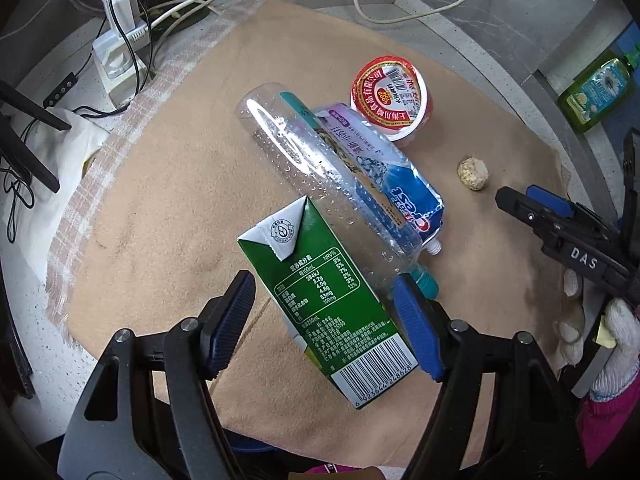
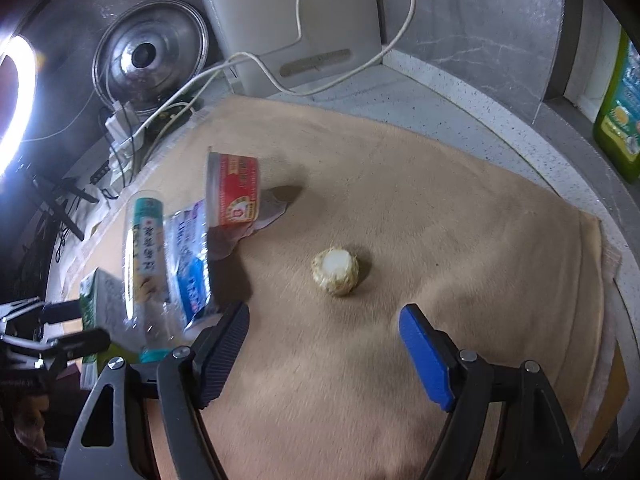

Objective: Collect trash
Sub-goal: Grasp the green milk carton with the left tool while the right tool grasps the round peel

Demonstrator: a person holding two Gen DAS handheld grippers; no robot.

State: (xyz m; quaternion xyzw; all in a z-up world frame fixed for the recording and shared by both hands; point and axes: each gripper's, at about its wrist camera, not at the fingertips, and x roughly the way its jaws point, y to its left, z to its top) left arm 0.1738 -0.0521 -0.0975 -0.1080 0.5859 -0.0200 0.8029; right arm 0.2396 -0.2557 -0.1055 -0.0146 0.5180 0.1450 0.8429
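Note:
A green milk carton [image 1: 332,308] lies on the tan cloth [image 1: 160,200] between the fingers of my left gripper [image 1: 324,320], which is open around it. A clear plastic bottle [image 1: 320,176] leans on the carton over a blue toothpaste tube [image 1: 404,196]. A red-lidded cup [image 1: 390,98] lies behind. A pale corn cob piece [image 2: 335,272] sits just ahead of my open, empty right gripper [image 2: 324,344]. The right gripper also shows in the left wrist view [image 1: 532,204]. In the right wrist view the bottle [image 2: 146,264], cup [image 2: 234,190] and carton [image 2: 94,300] lie at left.
A power strip with cables [image 1: 120,40] and a steel pot lid [image 2: 150,56] stand at the back left. A green detergent bottle [image 1: 596,92] stands on the ledge at right. A white appliance [image 2: 288,20] is at the back. The grey counter [image 2: 480,120] borders the cloth.

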